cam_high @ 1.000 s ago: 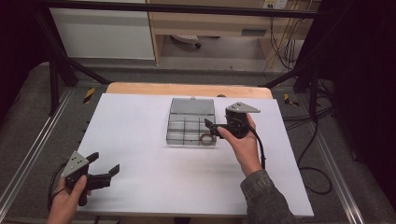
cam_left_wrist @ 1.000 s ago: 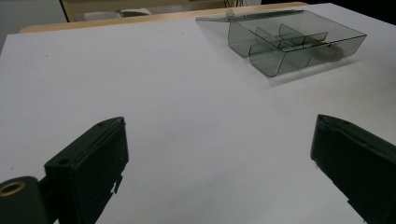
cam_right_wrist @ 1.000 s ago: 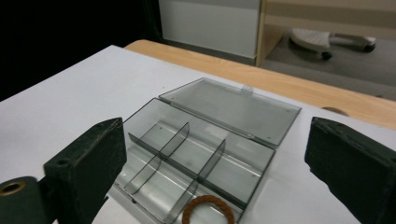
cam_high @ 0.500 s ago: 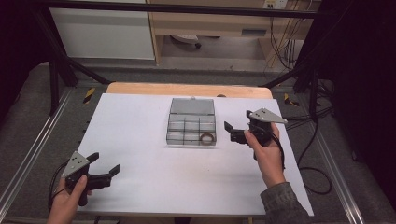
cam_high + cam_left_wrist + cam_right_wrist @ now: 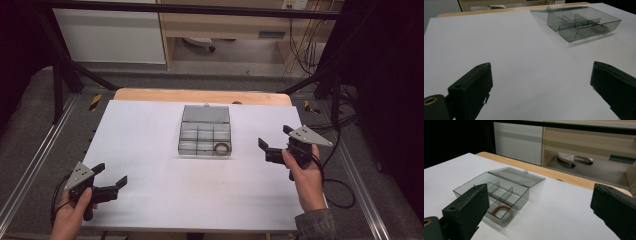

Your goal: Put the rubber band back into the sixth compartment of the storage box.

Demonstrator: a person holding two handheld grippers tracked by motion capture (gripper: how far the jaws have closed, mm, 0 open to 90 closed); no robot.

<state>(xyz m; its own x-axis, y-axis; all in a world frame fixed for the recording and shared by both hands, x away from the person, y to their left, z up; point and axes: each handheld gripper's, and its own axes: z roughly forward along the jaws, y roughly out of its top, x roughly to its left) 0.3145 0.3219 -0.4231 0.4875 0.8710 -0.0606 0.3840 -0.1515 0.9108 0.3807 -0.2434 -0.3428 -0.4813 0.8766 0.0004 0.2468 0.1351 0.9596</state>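
A clear smoky plastic compartment box lies open on the white table top, its lid folded flat behind it. A brown ring-shaped band rests in the front right compartment, seen also as the band in the right gripper view. My right gripper is held right of the box, apart from it, open and empty. My left gripper hovers near the front left corner of the table, open and empty. The box appears far ahead in the left gripper view.
The white sheet covers a wooden table whose far edge shows behind the box. Metal rails run along both sides. Cables trail at the right. A cabinet and a wheeled base stand beyond the table.
My right gripper has drawn back from the box's front right compartment to the right and toward the person. The band now lies in that compartment. The left gripper has stayed put.
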